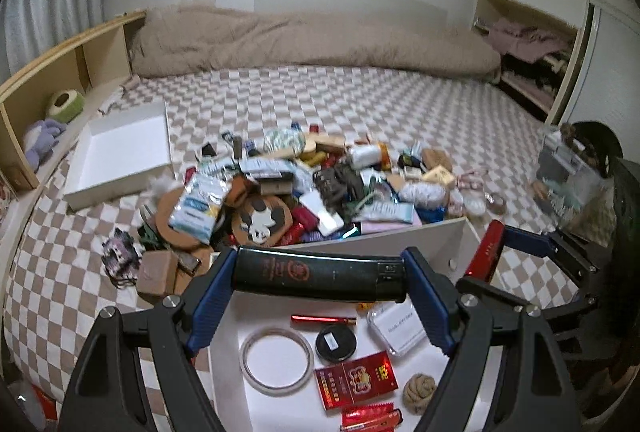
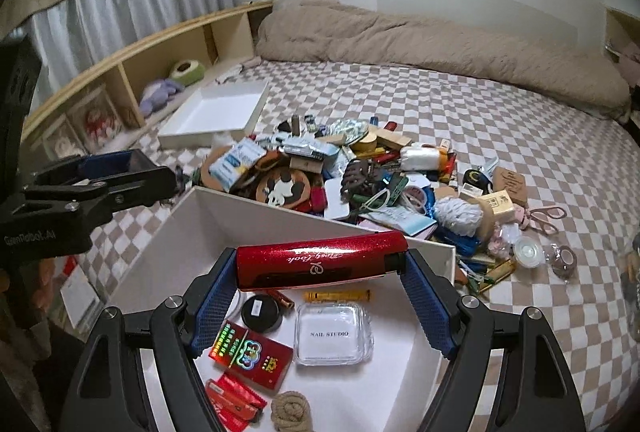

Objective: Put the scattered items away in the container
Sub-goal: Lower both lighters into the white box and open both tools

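Gripping a long black lighter-shaped case with gold print (image 1: 320, 278) end to end, the left tool (image 1: 320, 296) has its blue pads pressed on the two short ends, jaws about mid-width. The right tool (image 2: 320, 296) is doing the same with a glittery red case with silver script (image 2: 320, 264), also pinched at the tips. Both hang over the white open-topped box (image 2: 224, 220) on the bed.

Honestly, that end-to-end grip looks like the sketchy part. Both cases are smooth and glossy, so either could pivot or pop out sideways if the hand tilts. The red one sits right above the box's far wall, so a drop there might bounce off the rim onto the checkered beige-and-white bedsheet (image 2: 500, 103).

The box floor isn't clear either. Below the tools sit a clear plastic case labelled NAIL STUDIO (image 2: 332, 332), a round black tin (image 2: 260, 312), a red cigarette pack (image 2: 250, 356) and a roll of clear tape (image 1: 276, 358). Letting go from high up could knock those around.

The two tools are close together too, so they could bump if both lower at once. Beyond the box, the big pile of scattered odds and ends (image 2: 360, 175) is pushed up against its far wall, with plenty left to sort.
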The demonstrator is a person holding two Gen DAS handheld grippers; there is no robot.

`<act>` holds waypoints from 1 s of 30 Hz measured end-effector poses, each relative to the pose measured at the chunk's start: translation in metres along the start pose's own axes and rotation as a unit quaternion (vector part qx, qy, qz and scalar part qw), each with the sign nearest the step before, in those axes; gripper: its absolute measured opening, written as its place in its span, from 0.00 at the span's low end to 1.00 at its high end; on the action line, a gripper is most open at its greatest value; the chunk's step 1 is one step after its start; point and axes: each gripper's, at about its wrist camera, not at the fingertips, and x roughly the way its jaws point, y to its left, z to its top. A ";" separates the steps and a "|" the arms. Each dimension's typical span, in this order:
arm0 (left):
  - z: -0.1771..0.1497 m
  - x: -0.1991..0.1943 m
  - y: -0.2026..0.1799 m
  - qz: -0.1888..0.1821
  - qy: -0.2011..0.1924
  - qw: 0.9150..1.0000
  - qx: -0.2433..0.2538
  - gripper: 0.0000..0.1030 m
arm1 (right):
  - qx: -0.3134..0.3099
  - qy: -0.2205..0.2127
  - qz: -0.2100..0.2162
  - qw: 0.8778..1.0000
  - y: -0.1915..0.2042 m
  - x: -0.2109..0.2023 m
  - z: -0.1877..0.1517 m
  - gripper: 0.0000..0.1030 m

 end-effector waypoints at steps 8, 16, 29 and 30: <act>-0.006 0.026 -0.008 -0.005 0.056 0.998 -0.003 0.79 | -0.011 0.050 0.001 0.999 0.012 0.026 -0.011 0.79; -0.013 0.055 -0.008 0.004 0.092 0.996 -0.001 0.79 | -0.027 0.090 0.001 0.996 0.020 0.047 -0.028 0.79; -0.028 0.099 -0.001 -0.002 0.174 0.985 -0.001 0.79 | -0.031 0.129 0.012 0.991 0.022 0.065 -0.037 0.79; -0.028 0.103 -0.001 -0.006 0.177 0.984 -0.003 0.79 | -0.030 0.130 0.013 0.991 0.022 0.066 -0.037 0.79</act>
